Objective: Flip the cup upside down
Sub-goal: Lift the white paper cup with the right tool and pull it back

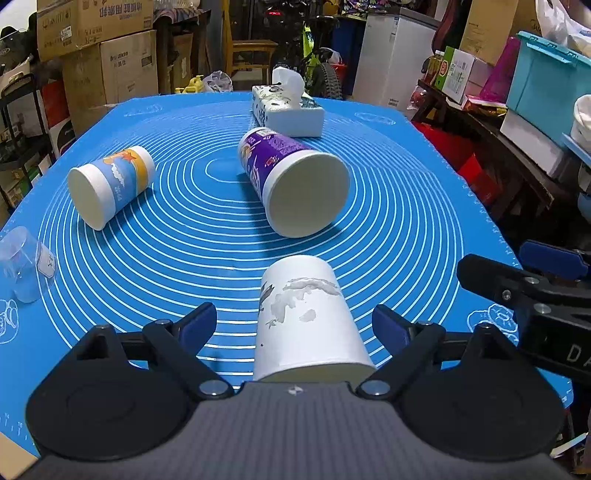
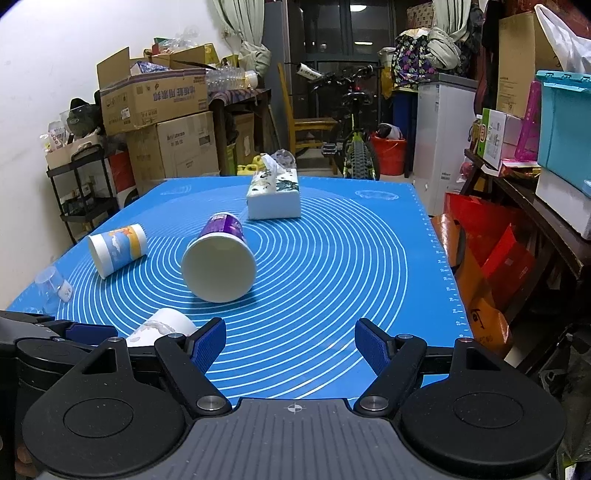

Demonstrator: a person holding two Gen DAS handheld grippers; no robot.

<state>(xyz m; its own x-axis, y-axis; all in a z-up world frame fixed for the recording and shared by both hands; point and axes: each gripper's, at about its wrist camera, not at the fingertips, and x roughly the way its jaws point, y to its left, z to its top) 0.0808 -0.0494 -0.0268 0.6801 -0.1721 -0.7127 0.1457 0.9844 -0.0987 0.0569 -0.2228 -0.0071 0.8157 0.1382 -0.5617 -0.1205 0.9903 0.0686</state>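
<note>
Tongs in your left hand (image 1: 294, 325) stand spread, straddling the white cup (image 1: 308, 317), which sits mouth-down between the pads without touching. Your right tongs (image 2: 290, 345) gape too, over bare blue mat (image 2: 332, 280), the cup just left.

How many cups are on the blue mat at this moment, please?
4: white cup between the left gripper's open jaws, purple cup mid-mat, blue-and-yellow cup to its left, clear cup at the left edge.

White wall (image 2: 44, 74), stacked cardboard boxes (image 2: 162, 122), perhaps dark window (image 2: 351, 33).
</note>
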